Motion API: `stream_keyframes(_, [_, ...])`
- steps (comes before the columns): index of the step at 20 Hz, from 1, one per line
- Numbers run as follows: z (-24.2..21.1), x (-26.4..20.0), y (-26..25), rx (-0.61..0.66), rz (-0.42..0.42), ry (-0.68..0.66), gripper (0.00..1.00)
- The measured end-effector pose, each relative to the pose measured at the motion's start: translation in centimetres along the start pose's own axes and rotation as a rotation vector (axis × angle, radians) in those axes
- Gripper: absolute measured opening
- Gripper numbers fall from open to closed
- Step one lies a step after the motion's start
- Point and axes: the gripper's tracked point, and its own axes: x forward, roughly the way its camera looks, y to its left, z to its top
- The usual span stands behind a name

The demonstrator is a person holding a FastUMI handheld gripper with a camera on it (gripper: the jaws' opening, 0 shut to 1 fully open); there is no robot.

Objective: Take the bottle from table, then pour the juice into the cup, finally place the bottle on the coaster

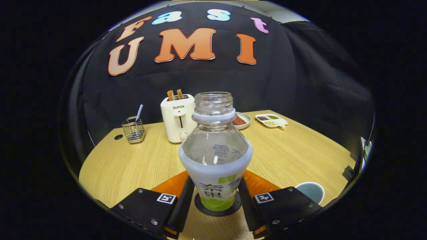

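Note:
An uncapped clear plastic bottle (215, 150) with a white and green label stands upright between my fingers. Its base rests on a dark round coaster (217, 209) on the wooden table (133, 163). My gripper (216, 186) is shut on the bottle, one finger (184, 200) against each side of the lower label. The clear upper part of the bottle looks empty. A pale cup (311, 191) with a bluish inside stands on the table just to the right of the right finger.
Beyond the bottle stands a white toaster (176, 118) with two slices of toast in it. A wire holder (133, 130) with a utensil is at the back left. A small plate (242, 120) of red food and a divided tray (272, 120) lie at the back right.

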Motion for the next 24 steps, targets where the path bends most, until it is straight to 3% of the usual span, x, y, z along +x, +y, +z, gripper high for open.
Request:
stream_keyframes(3, [-0.4,-1.1,-0.5,0.009,-0.009,-0.003,0.94])
stream_keyframes(4, [-0.1,-1.8,-0.5,0.016,-0.006,-0.011,0.97])
stream_keyframes(12, [7.2,-11.3,3.0,-0.022,0.056,-0.118,0.97])
stream_keyframes(19, [14.1,-24.8,10.8,-0.012,0.242,-0.305,0.97])
stream_keyframes(24, [13.0,-31.0,15.3,-0.009,0.403,-0.360,0.97])
